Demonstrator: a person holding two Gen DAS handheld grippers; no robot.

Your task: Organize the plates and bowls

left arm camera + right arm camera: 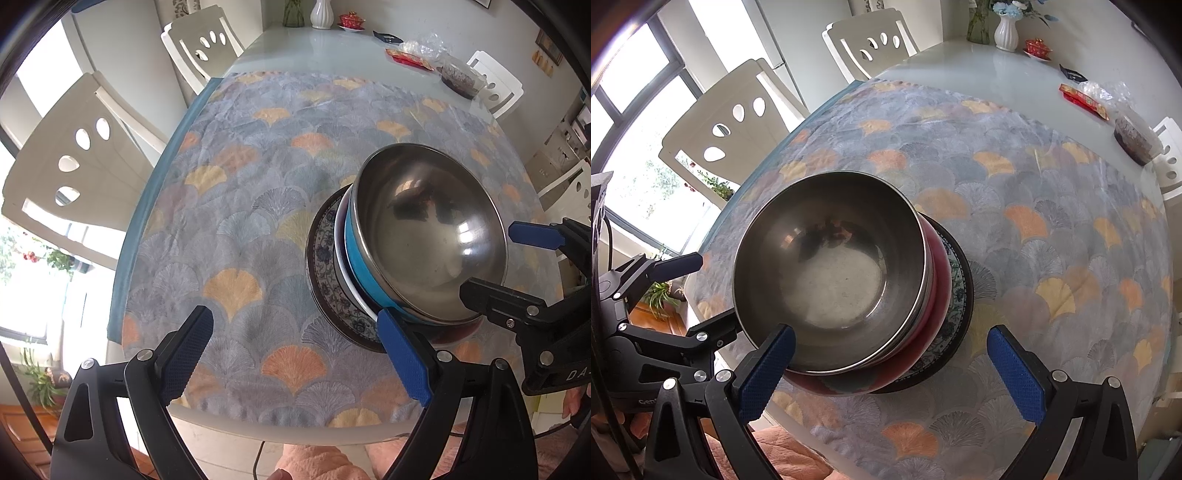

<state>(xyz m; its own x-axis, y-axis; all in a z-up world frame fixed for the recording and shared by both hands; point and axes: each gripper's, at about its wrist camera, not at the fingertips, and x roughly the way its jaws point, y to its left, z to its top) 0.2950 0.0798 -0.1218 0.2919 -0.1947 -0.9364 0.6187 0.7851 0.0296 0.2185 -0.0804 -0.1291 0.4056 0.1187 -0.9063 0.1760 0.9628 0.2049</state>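
A steel bowl (432, 236) sits on top of a stack: a blue-sided bowl (360, 266), a white plate edge, and a floral patterned plate (325, 273) at the bottom. In the right wrist view the steel bowl (831, 269) rests on a red-sided bowl (936, 291) above the floral plate (960, 291). My left gripper (295, 354) is open and empty, just left of the stack. My right gripper (890, 373) is open, its fingers (768, 373) straddling the stack's near side; it also shows in the left wrist view (517, 266).
The stack stands on a fan-patterned cloth (258, 206) over a glass table (314, 48). White chairs (66, 158) stand at the left. A vase (320, 13), a red teacup (351, 19), packets and a covered dish (461, 77) sit at the far end.
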